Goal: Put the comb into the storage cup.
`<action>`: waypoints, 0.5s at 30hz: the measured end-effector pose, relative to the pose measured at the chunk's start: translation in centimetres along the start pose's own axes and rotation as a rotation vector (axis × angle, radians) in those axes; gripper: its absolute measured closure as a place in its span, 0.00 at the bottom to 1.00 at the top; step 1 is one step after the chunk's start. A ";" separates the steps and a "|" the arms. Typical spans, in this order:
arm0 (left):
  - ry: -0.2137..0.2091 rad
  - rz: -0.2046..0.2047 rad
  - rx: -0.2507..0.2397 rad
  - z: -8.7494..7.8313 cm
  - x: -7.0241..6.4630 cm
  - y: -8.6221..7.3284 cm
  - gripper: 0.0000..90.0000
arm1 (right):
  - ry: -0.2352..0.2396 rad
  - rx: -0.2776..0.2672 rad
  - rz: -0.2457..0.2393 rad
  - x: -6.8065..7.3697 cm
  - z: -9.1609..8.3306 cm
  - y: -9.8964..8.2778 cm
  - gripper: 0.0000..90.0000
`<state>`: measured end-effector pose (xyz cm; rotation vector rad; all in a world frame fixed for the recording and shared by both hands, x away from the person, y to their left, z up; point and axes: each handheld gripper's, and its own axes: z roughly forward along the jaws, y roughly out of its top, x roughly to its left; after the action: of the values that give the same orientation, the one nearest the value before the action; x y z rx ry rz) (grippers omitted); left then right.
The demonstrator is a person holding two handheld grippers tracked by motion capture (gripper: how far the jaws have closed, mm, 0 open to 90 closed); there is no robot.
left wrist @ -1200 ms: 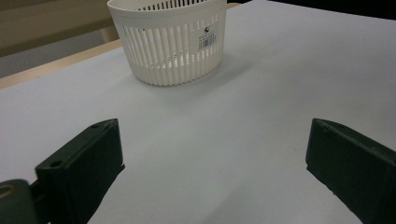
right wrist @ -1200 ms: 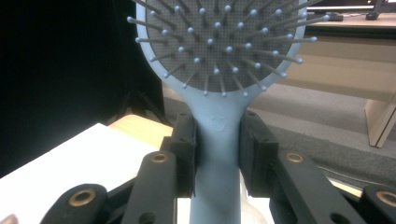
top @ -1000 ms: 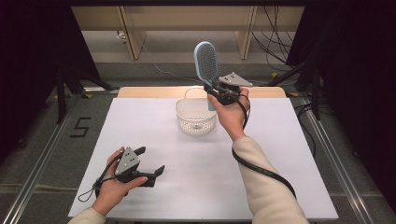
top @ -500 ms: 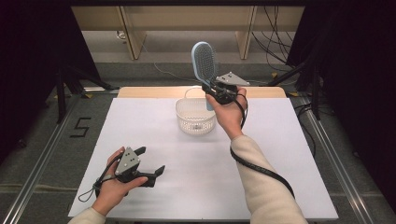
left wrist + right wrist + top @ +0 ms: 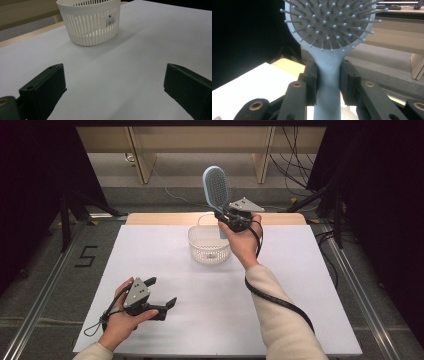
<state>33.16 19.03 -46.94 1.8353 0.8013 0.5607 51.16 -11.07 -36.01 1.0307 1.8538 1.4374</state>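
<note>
A light blue hairbrush (image 5: 215,187) is held by its handle in the right gripper (image 5: 231,218), above the far rim of a white slotted basket (image 5: 208,245). In the right gripper view, the handle of the hairbrush (image 5: 327,82) is seen clamped between the two black fingers (image 5: 310,77), whose pads are pressed against it on either side; the opening is narrowed to the width of the handle. The brush is kept upright, with the oval head raised well above the gripper and the bristle face, set with ball-tipped pins, turned toward the gripper's camera. The lower end of the handle is seen in the high view just behind the basket's rim, but whether it touches the rim cannot be told.

The basket is placed on the white tabletop (image 5: 310,285), toward its far edge and near the middle of its width. A small printed label is carried on its wall, as seen in the left gripper view (image 5: 90,21).

The left gripper (image 5: 157,301) is held low over the near left part of the tabletop, well apart from the basket. Its fingers (image 5: 43,87) are spread wide, and nothing is held between them; bare tabletop is seen in the gap, with the basket straight ahead of them.
</note>
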 end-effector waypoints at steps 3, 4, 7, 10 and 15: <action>0.001 0.000 0.000 0.0 0.0 0.0 0.04 | 0.000 0.002 -0.001 0.0 0.1 0.0 0.78; 0.001 0.000 0.000 0.0 0.0 0.0 0.04 | -0.001 0.002 -0.003 0.0 0.1 0.0 0.78; 0.000 0.000 0.000 0.0 0.0 0.0 0.04 | 0.000 0.002 -0.005 0.0 0.2 0.0 0.78; 0.000 0.001 0.001 0.0 0.0 0.0 0.04 | 0.001 0.006 -0.004 0.0 0.3 0.0 0.78; 0.000 0.000 0.000 0.0 0.0 0.0 0.04 | 0.000 0.010 -0.004 -0.1 0.5 -0.2 0.78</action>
<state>33.17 19.02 -46.94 1.8350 0.8013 0.5609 51.56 -10.90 -36.29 1.0311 1.8634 1.4271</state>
